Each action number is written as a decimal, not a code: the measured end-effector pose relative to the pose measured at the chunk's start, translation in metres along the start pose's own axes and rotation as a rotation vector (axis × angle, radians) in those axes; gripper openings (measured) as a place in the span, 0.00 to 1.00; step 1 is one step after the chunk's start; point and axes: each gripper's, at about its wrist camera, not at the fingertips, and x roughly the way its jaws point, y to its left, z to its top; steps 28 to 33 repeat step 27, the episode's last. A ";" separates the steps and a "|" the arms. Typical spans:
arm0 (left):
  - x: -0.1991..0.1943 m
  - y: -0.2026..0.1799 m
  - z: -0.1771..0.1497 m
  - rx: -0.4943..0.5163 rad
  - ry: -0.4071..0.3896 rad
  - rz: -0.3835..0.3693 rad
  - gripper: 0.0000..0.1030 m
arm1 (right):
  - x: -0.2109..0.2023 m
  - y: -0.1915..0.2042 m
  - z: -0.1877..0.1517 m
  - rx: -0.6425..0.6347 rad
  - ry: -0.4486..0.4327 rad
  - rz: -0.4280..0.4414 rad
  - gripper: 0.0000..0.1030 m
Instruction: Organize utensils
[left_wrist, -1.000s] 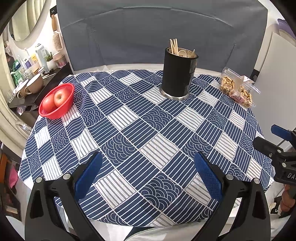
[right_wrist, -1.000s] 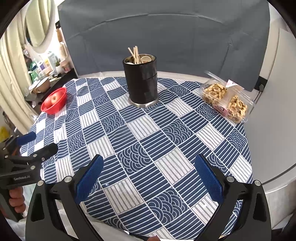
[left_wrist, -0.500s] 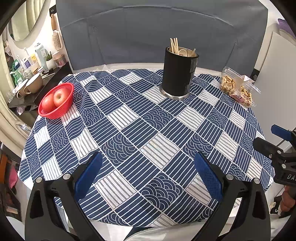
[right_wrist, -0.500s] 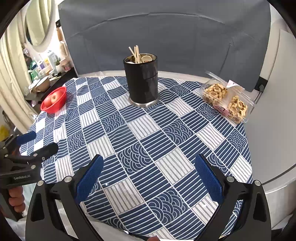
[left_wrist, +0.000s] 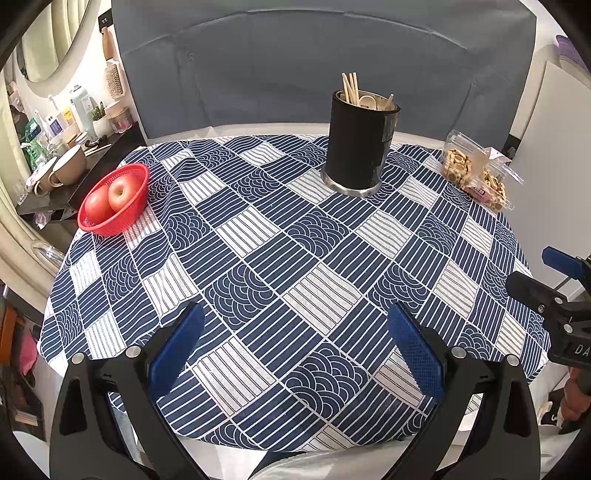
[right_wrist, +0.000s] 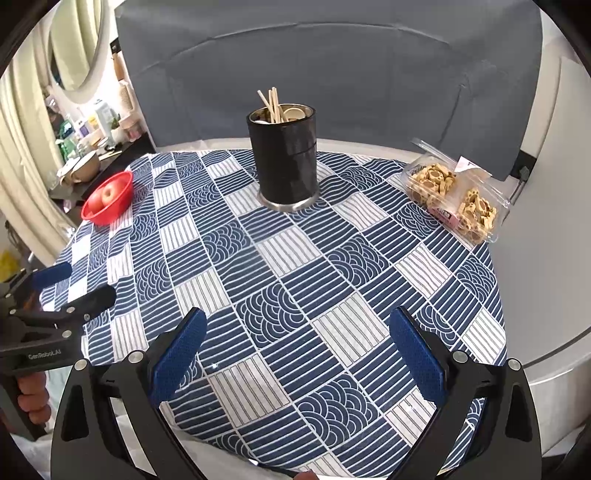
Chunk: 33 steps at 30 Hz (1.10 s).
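A black cylindrical utensil holder (left_wrist: 360, 146) stands at the far side of the round table; it also shows in the right wrist view (right_wrist: 284, 158). Wooden chopsticks (left_wrist: 350, 88) and spoons stick out of it, also seen from the right (right_wrist: 271, 103). My left gripper (left_wrist: 295, 347) is open and empty over the near edge of the table. My right gripper (right_wrist: 295, 350) is open and empty, also over the near edge. Each gripper shows in the other's view: the right one (left_wrist: 543, 280) and the left one (right_wrist: 70, 284).
The table wears a blue and white patterned cloth (left_wrist: 295, 258). A red basket with two apples (left_wrist: 112, 199) sits at the far left. A clear box of cookies (right_wrist: 454, 195) sits at the far right. A cluttered side shelf (left_wrist: 66, 158) stands beyond the left edge.
Both grippers have barely moved; the views shift slightly. Nothing was taken or let go.
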 end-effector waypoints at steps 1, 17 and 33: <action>0.000 0.000 0.000 0.000 -0.001 -0.001 0.94 | 0.000 0.000 0.000 -0.001 0.000 0.000 0.92; -0.001 0.001 0.002 -0.007 -0.003 0.000 0.94 | 0.002 0.000 0.000 0.003 0.000 0.003 0.92; -0.001 0.000 0.007 0.009 -0.008 -0.017 0.94 | 0.005 0.001 0.004 -0.013 0.006 0.018 0.92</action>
